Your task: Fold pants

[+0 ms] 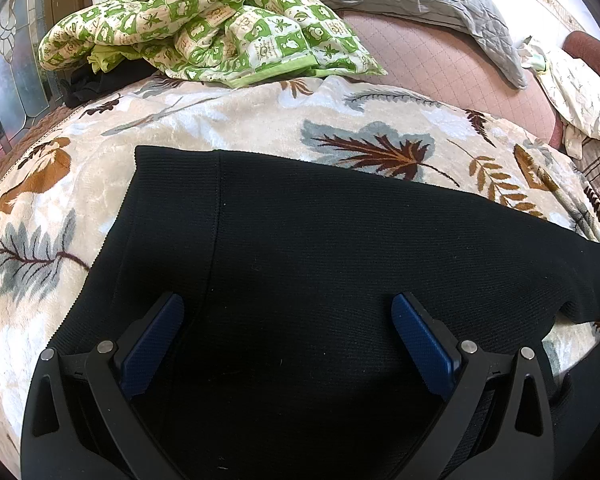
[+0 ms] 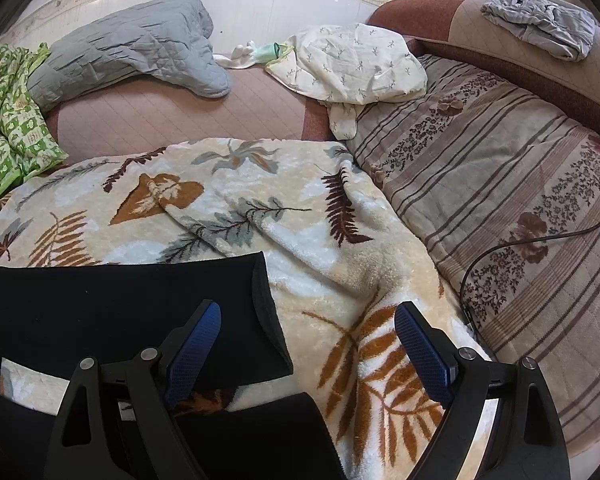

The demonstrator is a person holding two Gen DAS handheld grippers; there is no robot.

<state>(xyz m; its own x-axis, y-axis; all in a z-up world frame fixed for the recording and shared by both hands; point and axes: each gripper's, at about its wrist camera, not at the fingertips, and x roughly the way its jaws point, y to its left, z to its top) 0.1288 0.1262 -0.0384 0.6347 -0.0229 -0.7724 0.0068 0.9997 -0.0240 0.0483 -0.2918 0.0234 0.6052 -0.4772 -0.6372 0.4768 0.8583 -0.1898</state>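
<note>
The black pants (image 1: pixel 320 248) are lying spread across the leaf-patterned blanket (image 1: pixel 80 184) on the bed, and both claws are hanging above them with nothing held. The left claw (image 1: pixel 288 312) is standing with its jaws wide apart over the broad dark body of the garment; the right claw (image 2: pixel 308 320) is likewise spread wide, poised over the two leg ends (image 2: pixel 260 304) and the bare blanket beside them. Neither pair of pads appears to be touching cloth yet.

The likeliest trouble is coming from the blanket itself. It is plush and already rucked into ridges near the leg hems, so a claw closing low could be pinching blanket pile along with the pants and dragging the whole bed cover when lifting. The right claw is straddling the hem edge (half over cloth, half over blanket), so a closure here risks catching only one layer, or only one leg, leaving the other behind and skewing the fold.

The knit looks soft and heavy, so a grip at a single point is probably letting the rest sag and bunch. The two legs are lying slightly apart at the ends, which could be giving an uneven crease. A dark cable (image 2: pixel 500 248) is trailing over the striped quilt (image 2: pixel 520 160) to the right; a wide swing might be snagging it.
</note>
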